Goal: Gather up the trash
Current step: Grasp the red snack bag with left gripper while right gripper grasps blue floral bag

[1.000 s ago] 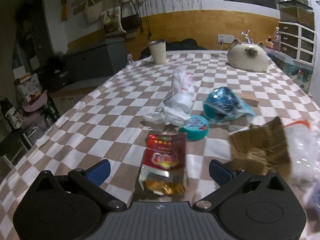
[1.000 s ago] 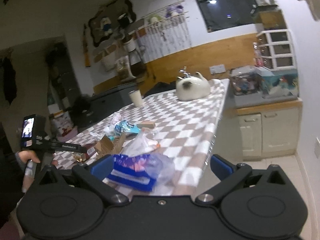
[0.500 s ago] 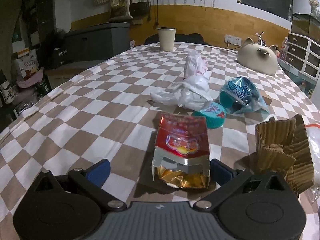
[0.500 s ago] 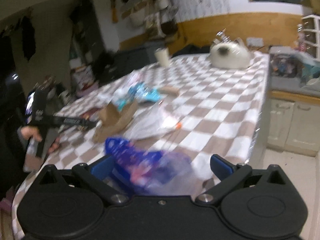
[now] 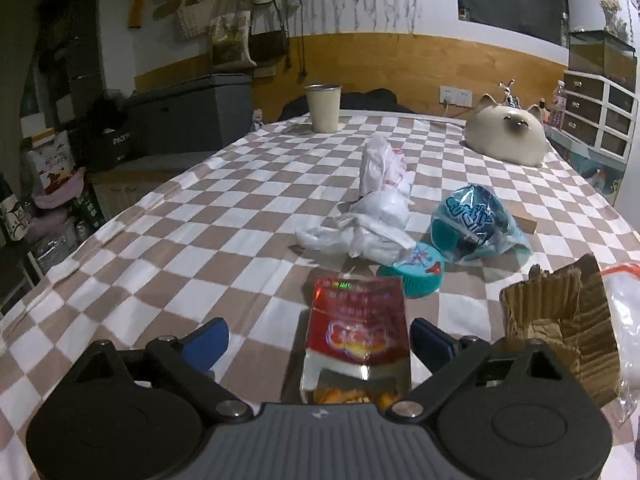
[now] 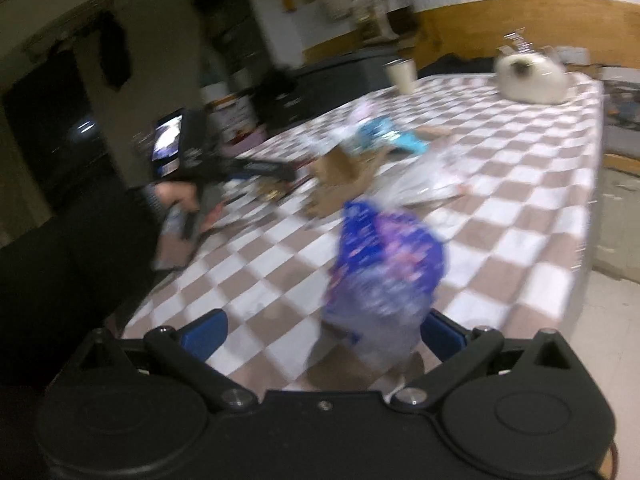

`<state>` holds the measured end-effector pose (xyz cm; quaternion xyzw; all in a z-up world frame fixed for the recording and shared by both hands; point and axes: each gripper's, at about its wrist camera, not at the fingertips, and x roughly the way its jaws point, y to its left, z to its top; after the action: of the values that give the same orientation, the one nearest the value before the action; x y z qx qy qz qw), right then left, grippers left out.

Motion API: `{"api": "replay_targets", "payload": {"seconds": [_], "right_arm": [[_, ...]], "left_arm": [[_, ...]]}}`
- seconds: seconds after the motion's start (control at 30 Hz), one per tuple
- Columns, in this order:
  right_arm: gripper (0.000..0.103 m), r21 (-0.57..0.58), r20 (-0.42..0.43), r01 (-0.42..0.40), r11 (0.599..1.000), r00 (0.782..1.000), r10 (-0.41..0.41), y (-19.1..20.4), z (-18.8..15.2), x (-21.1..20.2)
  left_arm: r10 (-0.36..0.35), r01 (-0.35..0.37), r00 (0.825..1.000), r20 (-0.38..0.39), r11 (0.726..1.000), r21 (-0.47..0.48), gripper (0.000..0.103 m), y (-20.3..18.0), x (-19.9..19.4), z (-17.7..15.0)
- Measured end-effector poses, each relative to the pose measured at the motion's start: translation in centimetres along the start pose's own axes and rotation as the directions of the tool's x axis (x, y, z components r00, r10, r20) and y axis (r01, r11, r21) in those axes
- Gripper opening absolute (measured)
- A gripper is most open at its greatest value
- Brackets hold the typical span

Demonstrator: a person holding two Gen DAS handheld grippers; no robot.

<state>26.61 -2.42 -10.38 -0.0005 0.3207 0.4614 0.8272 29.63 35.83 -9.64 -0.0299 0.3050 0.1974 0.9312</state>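
Note:
A red snack packet (image 5: 358, 336) lies on the checkered tablecloth (image 5: 192, 240) between the fingers of my left gripper (image 5: 320, 342). Its jaws are closing. The right finger is at the packet's edge and the left finger (image 5: 208, 342) stands well clear of it. In the blurred right wrist view, a blue and purple plastic bag (image 6: 384, 264) lies near the table's edge between the wide-apart fingers of my right gripper (image 6: 323, 336), close to the right finger. Neither packet nor bag is gripped.
Beyond the red packet lie a crumpled white bag (image 5: 376, 224), a teal lid (image 5: 416, 272), a blue wrapper (image 5: 472, 224) and torn cardboard (image 5: 560, 328). A cup (image 5: 323, 108) and a cat-shaped ornament (image 5: 506, 136) stand at the far end. A hand (image 6: 176, 196) holds the left tool.
The left gripper has crept closer around the red packet and its left finger has come inward. The right view has swung left over the table; the blue bag now sits between its fingers.

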Motion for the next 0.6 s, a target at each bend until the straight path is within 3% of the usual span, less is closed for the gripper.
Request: {"api": "replay_targets", "payload": {"seconds": [0.13,0.27,0.33,0.43,0.57,0.6], "right_arm": [[0.103,0.085,0.026,0.089,0.992,0.995,-0.092,-1.3,1.1,0.3],[0.103,0.13,-0.005,0.106,0.986,0.994,-0.106,-2.0,1.9,1.9],[0.103,0.177,-0.018,0.078,0.981,0.997,-0.076,-2.5,2.1,2.5],[0.091,0.267,-0.035,0.033,0.963,0.999,-0.025,-3.0,2.1,3.2],[0.077,0.261,-0.054,0.066,0.963,0.997,-0.054,-2.1,1.7,3.1],[0.067,0.255,-0.056,0.076,0.964,0.996,-0.064,-1.9,1.7,3.1]], "left_arm": [[0.0,0.001,0.999,-0.032,1.0,0.014,0.086,-0.2,0.9,0.4],[-0.019,0.018,0.998,-0.054,1.0,-0.01,0.073,-0.3,1.3,0.3],[-0.025,0.025,0.998,-0.059,1.0,-0.01,0.065,-0.5,1.2,0.1],[-0.035,0.035,0.997,-0.063,0.999,-0.004,0.054,-0.9,0.8,-0.2],[-0.031,0.031,0.998,-0.057,1.0,-0.001,0.053,-1.0,0.2,-0.7],[-0.031,0.031,0.998,-0.055,1.0,-0.006,0.052,-1.0,0.0,-0.8]]}}
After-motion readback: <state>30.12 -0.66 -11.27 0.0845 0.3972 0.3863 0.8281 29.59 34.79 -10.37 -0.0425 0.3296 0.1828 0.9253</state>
